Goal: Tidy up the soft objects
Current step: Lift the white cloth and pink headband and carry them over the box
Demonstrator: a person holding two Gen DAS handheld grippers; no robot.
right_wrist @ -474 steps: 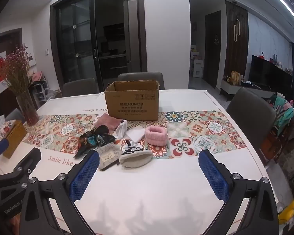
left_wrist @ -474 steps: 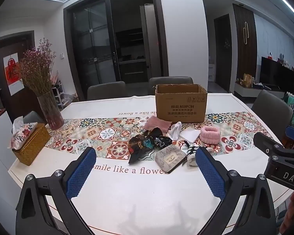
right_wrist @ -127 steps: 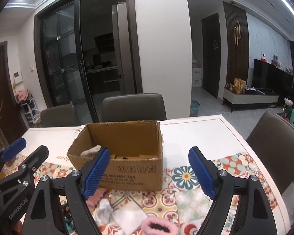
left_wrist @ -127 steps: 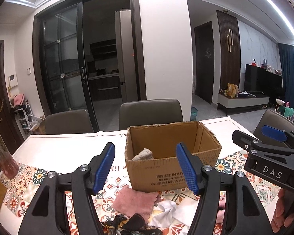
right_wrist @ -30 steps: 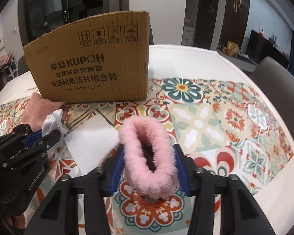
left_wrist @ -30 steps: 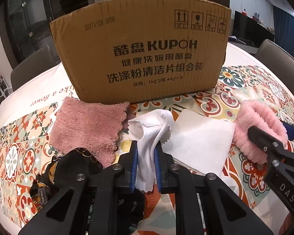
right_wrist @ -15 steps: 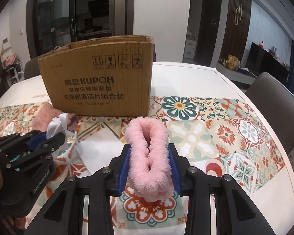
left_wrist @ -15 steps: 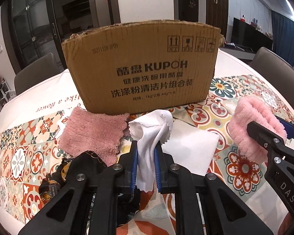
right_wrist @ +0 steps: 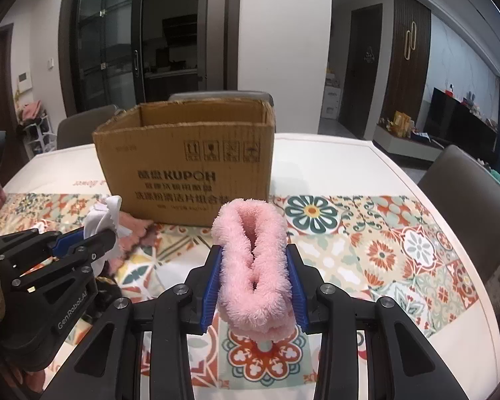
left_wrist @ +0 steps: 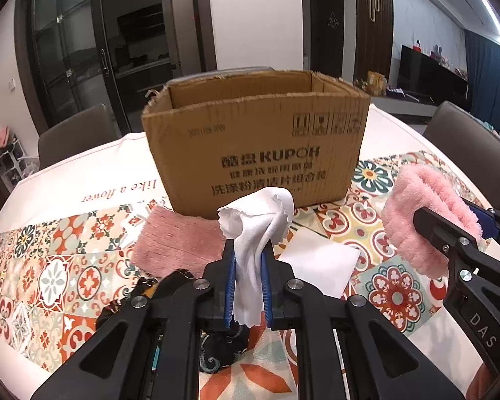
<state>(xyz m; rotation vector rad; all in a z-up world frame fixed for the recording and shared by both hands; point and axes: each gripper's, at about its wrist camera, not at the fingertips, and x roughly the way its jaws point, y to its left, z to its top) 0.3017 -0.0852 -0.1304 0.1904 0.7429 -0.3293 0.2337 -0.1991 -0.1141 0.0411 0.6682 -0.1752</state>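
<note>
Both grippers have lifted since half a second ago; box rim and inside back wall now visible from both wrist views.

Largest first: white desk [left_wrist: 83, 180] with patterned tile runner [right_wrist: 400, 243]. Open brown cardboard box [left_wrist: 260, 153] printed "KUPOH" stands on it, straight ahead of both grippers, top open, contents not visible.

Right gripper [right_wrist: 254, 280] is clenched on the fluffy pink loop headband [right_wrist: 251, 260], squeezed into a narrow oval, held above the runner, just in front of the box's right half. Left gripper [left_wrist: 248, 285] is clamped on a crumpled white cloth [left_wrist: 255, 230]; its top flops forward and its tail hangs below the pads, also off the desk.

On the desk: dusty-pink fuzzy towel [left_wrist: 176, 243] flat against the box front at left, folded white square cloth [left_wrist: 320, 263] right of the held cloth, dark patterned fabric bundle [left_wrist: 163, 286] partly under the left gripper. Grey chairs [right_wrist: 463, 200] around the desk.
</note>
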